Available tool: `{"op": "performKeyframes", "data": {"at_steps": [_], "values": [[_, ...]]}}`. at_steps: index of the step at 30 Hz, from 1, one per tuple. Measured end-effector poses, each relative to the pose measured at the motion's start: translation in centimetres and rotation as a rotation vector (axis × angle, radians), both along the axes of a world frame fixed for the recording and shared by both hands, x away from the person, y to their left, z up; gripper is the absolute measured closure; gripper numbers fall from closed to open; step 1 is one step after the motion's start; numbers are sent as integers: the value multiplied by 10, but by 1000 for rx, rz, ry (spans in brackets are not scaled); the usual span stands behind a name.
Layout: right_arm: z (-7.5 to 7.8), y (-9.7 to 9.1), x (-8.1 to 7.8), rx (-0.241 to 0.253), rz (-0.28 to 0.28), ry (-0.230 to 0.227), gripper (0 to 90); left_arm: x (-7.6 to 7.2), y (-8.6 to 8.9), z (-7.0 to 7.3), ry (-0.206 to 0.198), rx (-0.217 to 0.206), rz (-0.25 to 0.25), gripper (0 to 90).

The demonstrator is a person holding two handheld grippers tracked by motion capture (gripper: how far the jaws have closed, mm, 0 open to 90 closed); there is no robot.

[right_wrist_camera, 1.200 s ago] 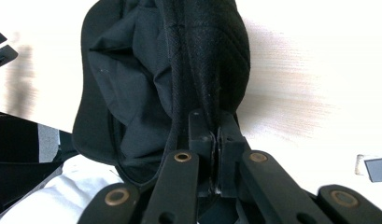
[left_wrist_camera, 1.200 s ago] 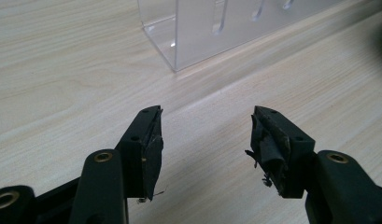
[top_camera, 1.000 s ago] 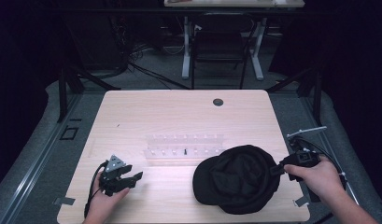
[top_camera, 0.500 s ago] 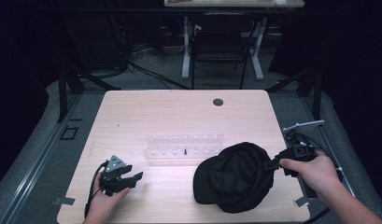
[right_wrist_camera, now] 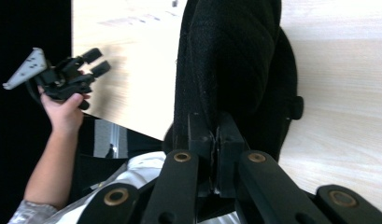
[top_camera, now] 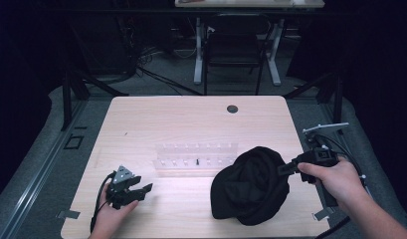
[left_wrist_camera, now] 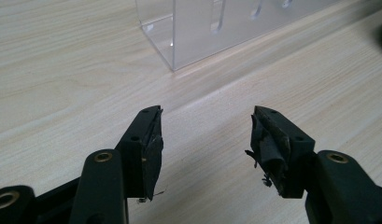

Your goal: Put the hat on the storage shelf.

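**Right claw pinches the black cap; left claw waits open**

On my left, the left gripper lies low over the table, my hand wrapped under it, its 2 jaws spread wide with nothing between them, aimed toward the clear rack. On my right, the right gripper reaches in level, jaws clamped on the edge of the black cap, which sags onto the table's near right part.
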State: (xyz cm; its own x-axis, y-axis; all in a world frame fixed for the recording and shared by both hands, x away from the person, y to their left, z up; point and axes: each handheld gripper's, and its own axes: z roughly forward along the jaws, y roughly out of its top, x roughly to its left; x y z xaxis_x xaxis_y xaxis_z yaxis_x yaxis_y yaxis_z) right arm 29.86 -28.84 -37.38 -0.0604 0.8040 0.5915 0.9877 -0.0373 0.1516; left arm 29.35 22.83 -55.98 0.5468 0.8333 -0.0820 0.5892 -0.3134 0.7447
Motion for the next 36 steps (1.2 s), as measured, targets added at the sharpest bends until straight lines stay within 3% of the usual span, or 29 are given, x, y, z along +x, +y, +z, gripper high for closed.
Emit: {"op": "performKeyframes", "data": {"at_steps": [10,11,12,13,26,36], "values": [[14,4,-1,83,21,-20,880,0,-1,0,-6,2,-3,435],[13,9,-2,108,-40,-36,880,0,-1,0,-6,2,-2,435],[15,6,-1,103,12,-25,880,0,-1,0,-5,0,0,435],[15,8,-1,119,21,-27,880,0,-1,0,-4,1,0,434],[21,12,-2,241,29,-48,880,0,0,0,-2,2,0,435],[35,14,-3,277,35,-91,880,0,0,0,-6,-1,1,434]]}}
